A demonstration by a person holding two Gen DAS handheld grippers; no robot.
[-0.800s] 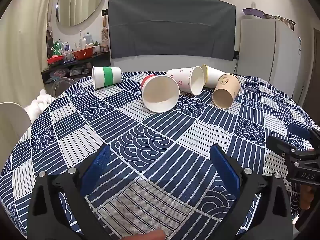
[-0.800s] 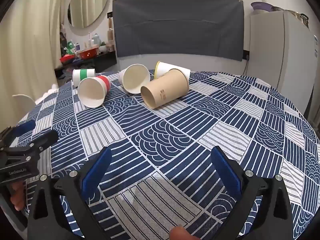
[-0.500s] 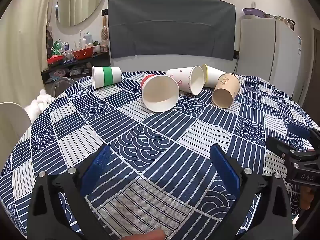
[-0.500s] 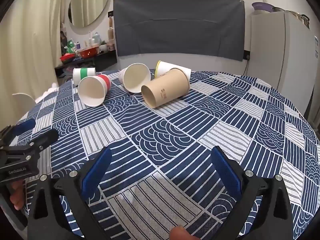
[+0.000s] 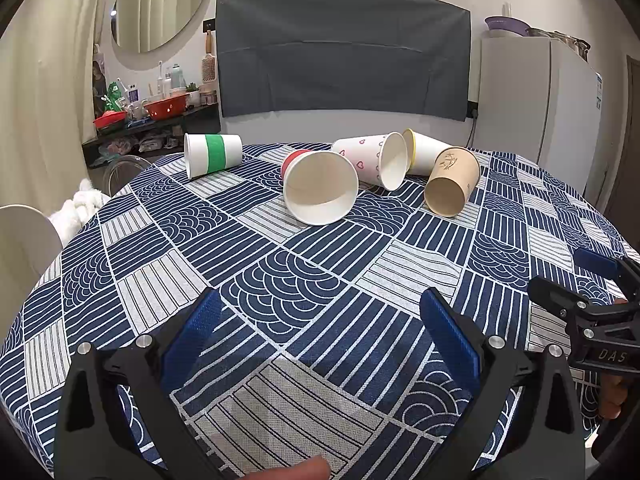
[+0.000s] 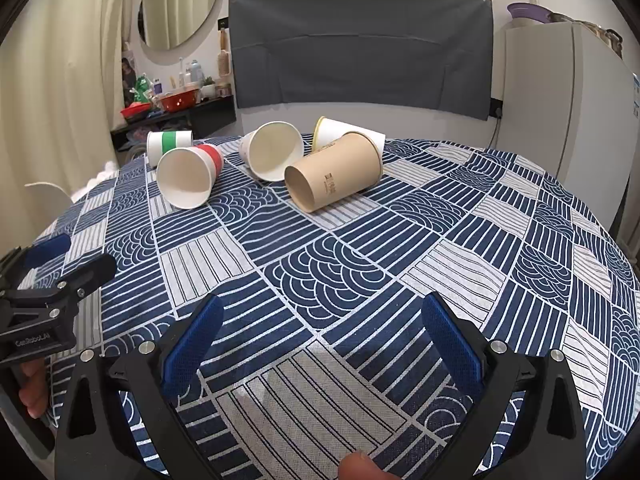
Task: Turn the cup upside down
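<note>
Blue ribbed pads line both grippers, and each pair of jaws stands spread wide with only patterned cloth showing between them. The left gripper (image 5: 320, 332) hovers low over the near part of the table (image 5: 280, 412), which wears a navy-and-white cloth of stripes and arches; the right gripper (image 6: 324, 334) hangs the same way just to its right, holding nothing. Each tool shows at the edge of the other's view, the right one's jaws also parted there. Well ahead of both sets of jaws, five paper cups lie on their sides in a loose row across the far part of the table. Straight ahead of the left jaws lies the red-banded cup (image 5: 320, 186), its white mouth turned toward the camera. Ahead and to the left, apart from the rest, lies the green-banded cup (image 5: 213, 155). Just right of the red one is the heart-print cup (image 5: 372, 160), its mouth facing right, and close behind that mouth is the yellow-rimmed cup (image 5: 426, 152). The brown cup (image 5: 452, 186) lies against the yellow-rimmed one, mouth toward the camera and slightly left, ahead and to the left of the right jaws. Beyond the table a dark grey cloth (image 5: 344, 54) hangs on the wall, with a round mirror (image 5: 160, 4) to its left and a white fridge (image 5: 536, 100) to its right.
</note>
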